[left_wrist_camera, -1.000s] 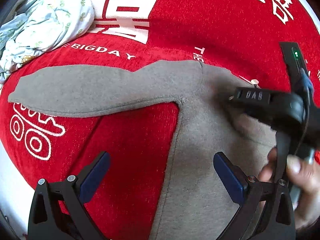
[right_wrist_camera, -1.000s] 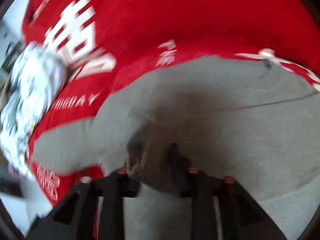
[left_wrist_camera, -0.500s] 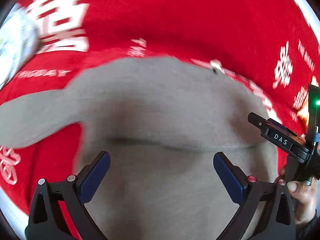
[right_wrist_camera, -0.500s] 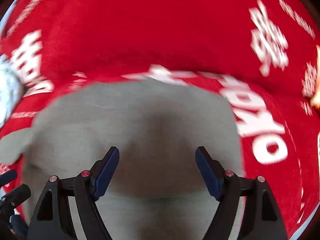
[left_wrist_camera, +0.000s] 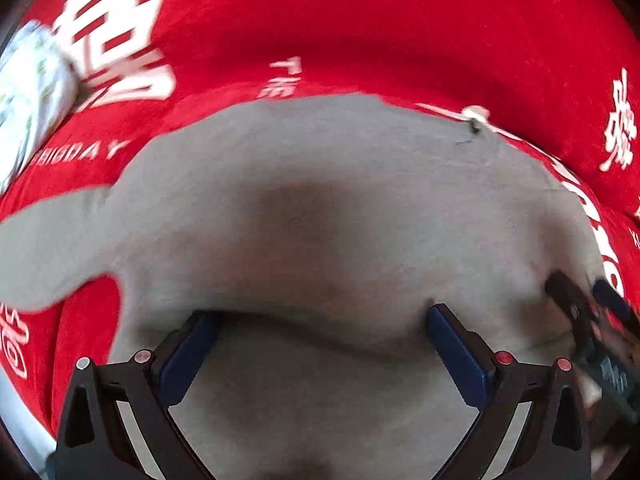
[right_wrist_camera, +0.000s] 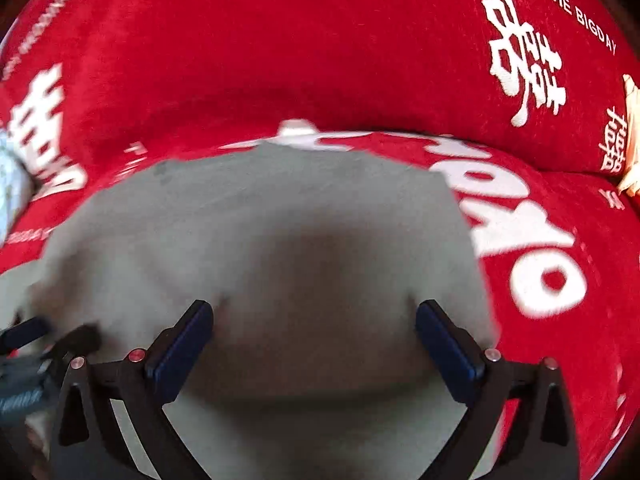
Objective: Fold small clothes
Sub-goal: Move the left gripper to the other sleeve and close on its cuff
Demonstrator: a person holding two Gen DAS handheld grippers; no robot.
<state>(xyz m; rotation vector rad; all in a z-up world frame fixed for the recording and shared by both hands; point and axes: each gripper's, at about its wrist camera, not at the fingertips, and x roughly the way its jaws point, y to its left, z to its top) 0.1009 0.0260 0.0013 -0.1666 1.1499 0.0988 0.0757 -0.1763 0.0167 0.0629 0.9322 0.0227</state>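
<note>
1. Red cloth (left_wrist_camera: pixel 360 20) with white lettering is the biggest thing I see, running under everything. It fills the whole space ahead of both my tools and out to the right of the right one. Lots of bare cloth there, nothing lying on it until the far corners.
2. Grey garment (left_wrist_camera: pixel 320 208) lies flat on the red cloth, directly under and ahead of both tools. Its far edge runs across ahead of my left tool, with a small white tag (left_wrist_camera: pixel 474 114) at that edge, ahead-right. One sleeve (left_wrist_camera: pixel 44 248) trails off to the left of the left tool. In the right wrist view the garment's right edge (right_wrist_camera: pixel 464 216) falls just outside the right finger, red cloth beyond it.
3. Left gripper (left_wrist_camera: pixel 320 340): jaws wide apart, blue pads (left_wrist_camera: pixel 456 348) low over the grey fabric, nothing clamped. A shadowed crease runs between the pads. Can't tell if the tips touch the cloth.
4. Right gripper (right_wrist_camera: pixel 314 336): jaws have just been opening and now stand wide, only flat grey fabric between them, not gripped. It also shows blurred at the right of my left tool (left_wrist_camera: pixel 588 312).
5. Pale printed bundle (left_wrist_camera: pixel 32 92) sits far ahead-left of the left tool, well apart from the garment.
6. Small cream item (right_wrist_camera: pixel 632 140) at far right edge of the right wrist view; too cropped to identify.
</note>
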